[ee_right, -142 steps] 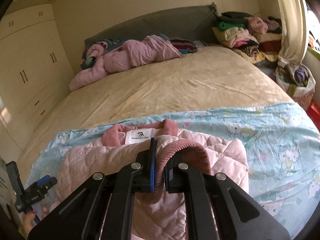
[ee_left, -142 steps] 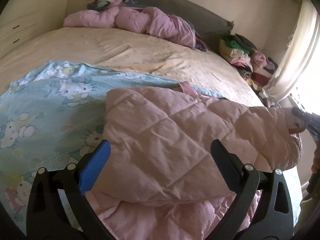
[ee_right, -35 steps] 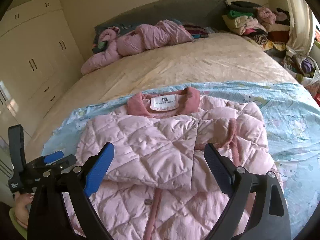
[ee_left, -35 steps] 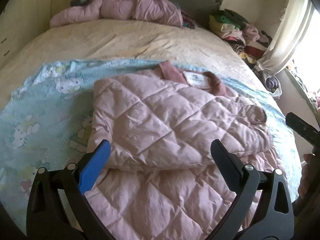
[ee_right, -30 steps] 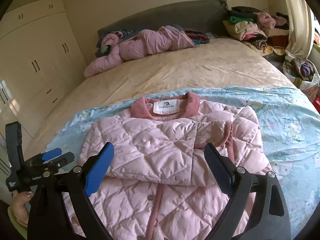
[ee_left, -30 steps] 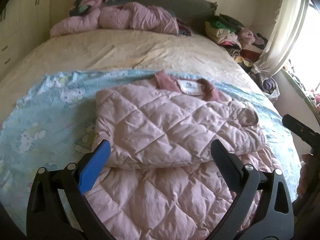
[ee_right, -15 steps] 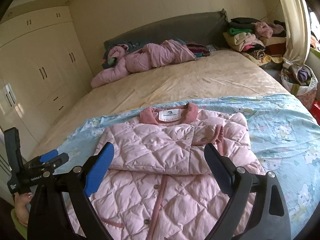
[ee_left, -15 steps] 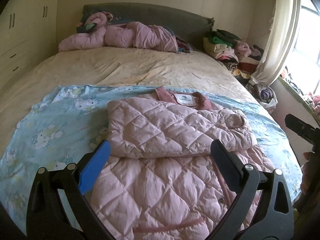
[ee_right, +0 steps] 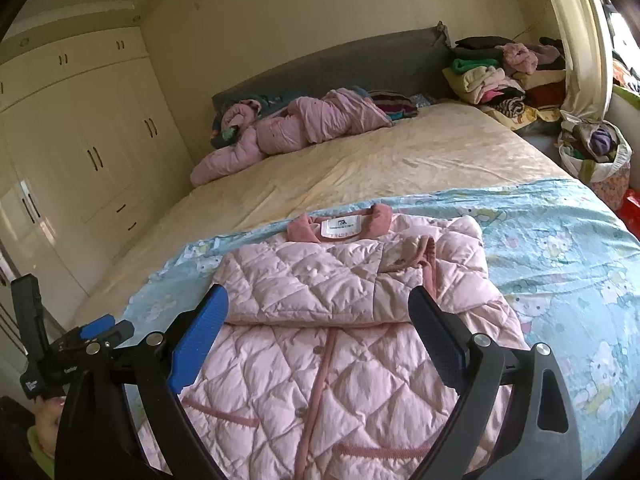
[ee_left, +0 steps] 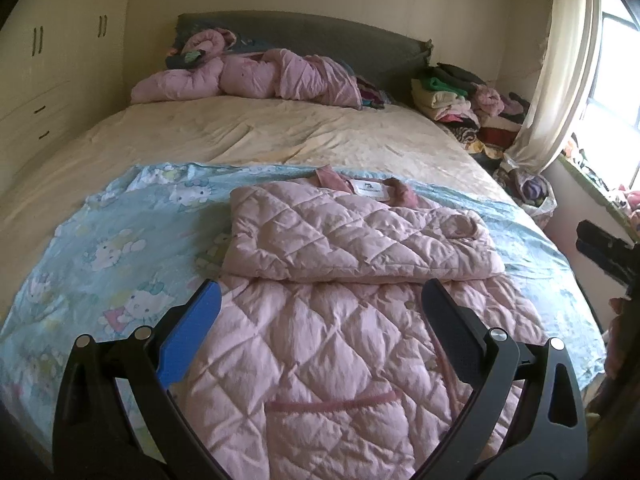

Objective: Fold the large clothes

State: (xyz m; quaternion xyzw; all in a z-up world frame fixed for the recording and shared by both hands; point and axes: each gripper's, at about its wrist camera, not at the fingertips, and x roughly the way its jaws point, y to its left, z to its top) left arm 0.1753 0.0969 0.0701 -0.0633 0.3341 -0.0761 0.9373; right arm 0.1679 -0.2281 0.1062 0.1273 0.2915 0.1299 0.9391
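The left gripper [ee_left: 320, 312] and right gripper [ee_right: 318, 316] both hover with jaws spread wide and empty above the pink quilted jacket [ee_right: 352, 320], sleeves folded across its chest ahead.

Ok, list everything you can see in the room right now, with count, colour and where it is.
quilted jacket: one, pale pink, sleeves folded across, on the blue sheet
cartoon sheet: one, light blue, foot of bed
bedspread: one, cream, over the bed
bundled jacket: one, pink, by the headboard
headboard: one, grey
clothes pile: one, mixed colours, bedside right
wardrobe: one, cream, left wall
left gripper: jaws open
right gripper: jaws open
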